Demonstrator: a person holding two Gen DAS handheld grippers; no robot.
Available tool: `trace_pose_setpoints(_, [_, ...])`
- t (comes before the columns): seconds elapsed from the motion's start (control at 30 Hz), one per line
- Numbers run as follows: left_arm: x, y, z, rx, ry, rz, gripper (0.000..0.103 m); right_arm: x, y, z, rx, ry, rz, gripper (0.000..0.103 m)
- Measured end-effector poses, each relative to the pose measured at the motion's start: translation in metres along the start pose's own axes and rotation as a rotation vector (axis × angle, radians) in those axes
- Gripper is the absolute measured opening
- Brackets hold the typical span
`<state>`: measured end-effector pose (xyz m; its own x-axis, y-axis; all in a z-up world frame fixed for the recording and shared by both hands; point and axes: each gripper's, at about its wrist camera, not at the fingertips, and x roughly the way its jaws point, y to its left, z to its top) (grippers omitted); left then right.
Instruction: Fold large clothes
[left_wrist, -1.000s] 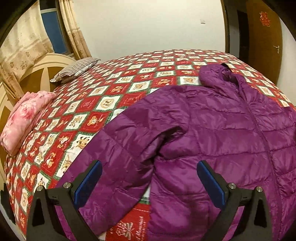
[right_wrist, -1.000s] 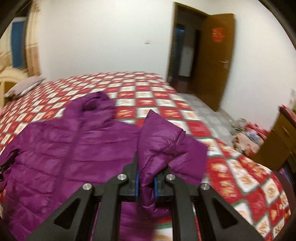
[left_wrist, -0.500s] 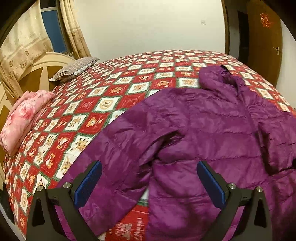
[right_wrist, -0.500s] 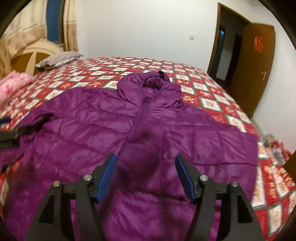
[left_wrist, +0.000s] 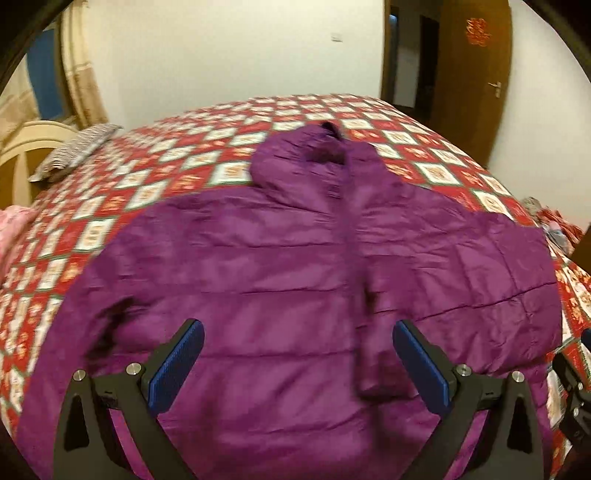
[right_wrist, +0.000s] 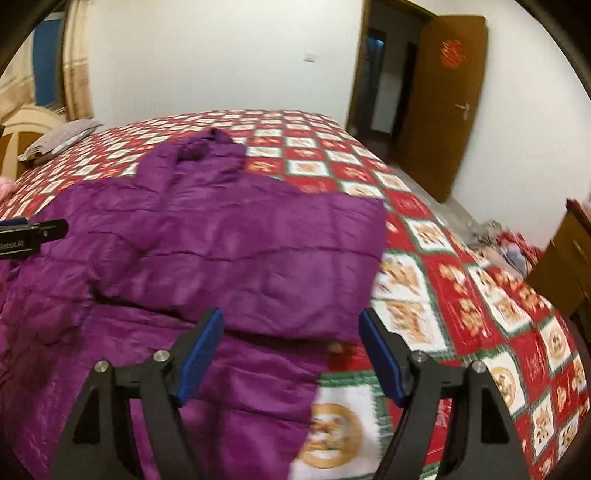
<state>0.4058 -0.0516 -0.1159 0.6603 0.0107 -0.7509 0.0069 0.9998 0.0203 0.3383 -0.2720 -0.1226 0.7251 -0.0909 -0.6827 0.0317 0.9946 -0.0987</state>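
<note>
White walls close in a bedroom where a bed (left_wrist: 207, 147) under a red, white and green patchwork quilt (right_wrist: 461, 280) fills most of both views. On it lies a purple puffer jacket (left_wrist: 280, 266), front up, its hood (left_wrist: 314, 155) pointing toward the far wall and its zip running down the middle. In the right wrist view its right sleeve (right_wrist: 258, 266) is folded across the chest, ending in a straight edge near the quilt's bare part; the other sleeve (left_wrist: 85, 332) spreads out at the left of the left wrist view.

Above the jacket's lower body hangs the left tool (left_wrist: 297, 363), its blue-padded fingers (left_wrist: 177, 365) spread wide apart with nothing between them. Over the jacket's right edge, where cloth meets quilt, hangs the right tool (right_wrist: 290, 356), likewise spread wide and holding nothing.

Beyond the jacket, a grey striped pillow (left_wrist: 74, 151) sits by a cream headboard (left_wrist: 22, 147), with pink bedding (left_wrist: 11, 229) at the left rim. Curtains (left_wrist: 79, 70) hang beside a window. A brown wooden door (right_wrist: 443, 103) stands open, and a wooden cabinet (right_wrist: 561, 258) stands beside the bed.
</note>
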Motion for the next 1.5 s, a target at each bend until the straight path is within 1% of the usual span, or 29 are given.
trace_pose_setpoints(0.1, [0.019, -0.023, 0.001, 0.024, 0.015, -0.026, 0.101, 0.002, -0.014, -0.005, 0.018, 0.007, -0.023, 0.081])
trace_pose_setpoints(0.13, [0.025, -0.030, 0.001, 0.030, 0.021, -0.044, 0.097, 0.002, -0.020, -0.007, 0.025, 0.008, -0.026, 0.081])
trace_pose_setpoints(0.17, [0.030, -0.034, -0.001, 0.039, 0.030, -0.069, 0.073, 0.002, -0.024, -0.009, 0.030, 0.010, -0.031, 0.081])
trace_pose_setpoints(0.2, [0.035, -0.038, -0.002, 0.051, 0.047, -0.098, 0.036, 0.003, -0.029, -0.011, 0.035, 0.011, -0.035, 0.081])
trace_pose_setpoints(0.23, [0.041, -0.041, -0.003, 0.060, 0.069, -0.125, 0.018, 0.004, -0.033, -0.013, 0.039, 0.013, -0.038, 0.081])
trace_pose_setpoints(0.27, [0.043, -0.044, -0.005, 0.068, 0.081, -0.135, 0.013, 0.004, -0.036, -0.013, 0.040, 0.014, -0.040, 0.081])
trace_pose_setpoints(0.33, [0.034, -0.046, -0.007, 0.094, 0.036, -0.118, 0.011, 0.006, -0.040, -0.015, 0.042, 0.016, -0.047, 0.081])
trace_pose_setpoints(0.4, [0.018, -0.042, -0.006, 0.135, -0.014, -0.079, 0.010, 0.008, -0.044, -0.016, 0.049, 0.017, -0.050, 0.081])
trace_pose_setpoints(0.5, [-0.015, -0.024, -0.005, 0.165, -0.104, -0.030, 0.010, 0.009, -0.051, -0.018, 0.060, 0.012, -0.059, 0.081])
trace_pose_setpoints(0.57, [-0.033, -0.011, -0.005, 0.174, -0.147, -0.001, 0.010, 0.010, -0.055, -0.020, 0.069, 0.011, -0.065, 0.081])
trace_pose_setpoints(0.67, [-0.050, 0.020, -0.009, 0.152, -0.176, 0.043, 0.010, 0.013, -0.058, -0.023, 0.082, 0.019, -0.063, 0.081])
trace_pose_setpoints(0.77, [-0.046, 0.040, -0.019, 0.129, -0.163, 0.083, 0.010, 0.012, -0.057, -0.026, 0.076, 0.019, -0.061, 0.081])
trace_pose_setpoints(0.9, [-0.021, 0.051, -0.036, 0.116, -0.097, 0.118, 0.010, 0.013, -0.053, -0.026, 0.053, 0.026, -0.054, 0.081])
trace_pose_setpoints(0.97, [-0.008, 0.053, -0.042, 0.113, -0.076, 0.150, 0.011, 0.013, -0.051, -0.024, 0.052, 0.031, -0.040, 0.081])
trace_pose_setpoints(1.0, [-0.001, 0.054, -0.046, 0.112, -0.062, 0.159, 0.013, 0.013, -0.051, -0.020, 0.057, 0.039, -0.024, 0.078])
trace_pose_setpoints(1.03, [0.004, 0.053, -0.047, 0.109, -0.049, 0.166, 0.015, 0.014, -0.050, -0.018, 0.059, 0.043, -0.012, 0.066])
trace_pose_setpoints(1.07, [0.008, 0.054, -0.046, 0.098, -0.040, 0.180, 0.021, 0.014, -0.049, -0.014, 0.057, 0.049, -0.001, 0.057])
trace_pose_setpoints(1.1, [0.008, 0.055, -0.044, 0.086, -0.043, 0.190, 0.030, 0.015, -0.047, -0.007, 0.051, 0.055, 0.014, 0.046])
trace_pose_setpoints(1.13, [0.006, 0.055, -0.044, 0.076, -0.052, 0.194, 0.036, 0.015, -0.044, -0.001, 0.050, 0.052, 0.026, 0.045])
trace_pose_setpoints(1.2, [-0.002, 0.057, -0.039, 0.058, -0.106, 0.221, 0.076, 0.014, -0.040, 0.014, 0.052, 0.024, 0.046, 0.045])
trace_pose_setpoints(1.23, [-0.005, 0.058, -0.037, 0.052, -0.130, 0.244, 0.085, 0.015, -0.037, 0.020, 0.052, 0.012, 0.053, 0.045])
trace_pose_setpoints(1.27, [-0.009, 0.059, -0.035, 0.041, -0.161, 0.263, 0.092, 0.017, -0.034, 0.028, 0.055, -0.005, 0.062, 0.045])
trace_pose_setpoints(1.33, [-0.006, 0.060, -0.030, 0.044, -0.169, 0.271, 0.092, 0.025, -0.028, 0.040, 0.062, -0.022, 0.086, 0.045])
trace_pose_setpoints(1.4, [0.010, 0.060, -0.027, 0.057, -0.129, 0.317, 0.092, 0.040, -0.019, 0.048, 0.065, -0.016, 0.108, 0.045])
trace_pose_setpoints(1.5, [0.033, 0.064, -0.031, 0.049, -0.069, 0.337, 0.092, 0.066, -0.005, 0.049, 0.054, 0.022, 0.108, 0.045])
